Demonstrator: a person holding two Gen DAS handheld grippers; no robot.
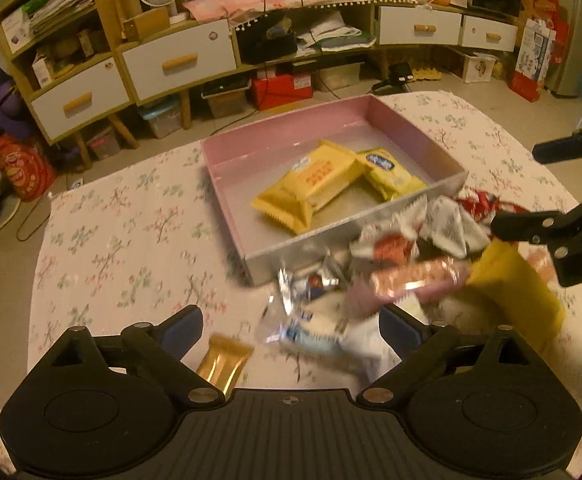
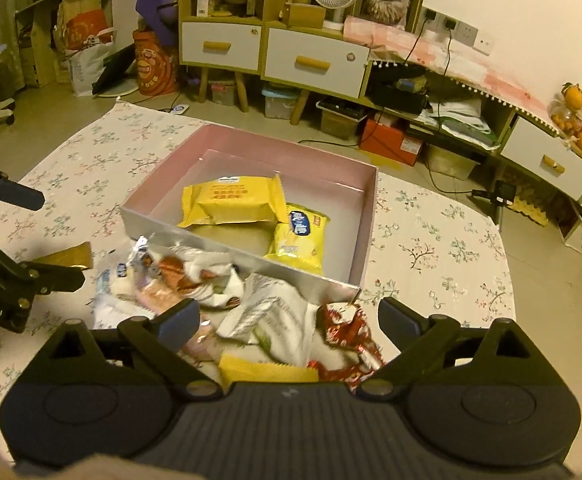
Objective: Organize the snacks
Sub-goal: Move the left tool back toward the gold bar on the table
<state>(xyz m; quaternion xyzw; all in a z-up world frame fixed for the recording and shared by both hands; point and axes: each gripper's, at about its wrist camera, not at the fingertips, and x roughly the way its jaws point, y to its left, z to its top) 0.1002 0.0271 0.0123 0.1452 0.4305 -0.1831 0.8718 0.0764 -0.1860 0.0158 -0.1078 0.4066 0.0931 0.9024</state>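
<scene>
A shallow rectangular cardboard box with pink inner walls and silvery outer sides (image 1: 419, 128) is set on the floral-patterned tablecloth (image 1: 123, 216), and everything else is placed relative to it. Inside the box, two snacks are already stored: a large yellow foil packet (image 1: 311, 184) and, touching it on the side, a smaller yellow packet with a blue-and-white label (image 1: 391, 176). Just outside the box's near wall, a loose heap of wrapped snacks (image 2: 211, 280) is left unsorted; white zigzag-edged sachets (image 2: 275, 312), a red-and-white patterned wrapper (image 2: 347, 324), a pink-orange packet (image 1: 419, 276) and another yellow packet (image 1: 507, 280) can be made out, though motion blur hides details. A flat gold foil bar (image 1: 223, 360) lies apart from the heap, further from the box.

The left gripper (image 1: 291, 324) is held wide open above the near edge of the heap, and nothing is gripped. The right gripper (image 2: 289, 320) is likewise spread wide over the heap beside the box's near corner, with nothing between its jaws.

The task is judged to be at an early stage: two items are boxed, and most of the pile remains to be moved.
</scene>
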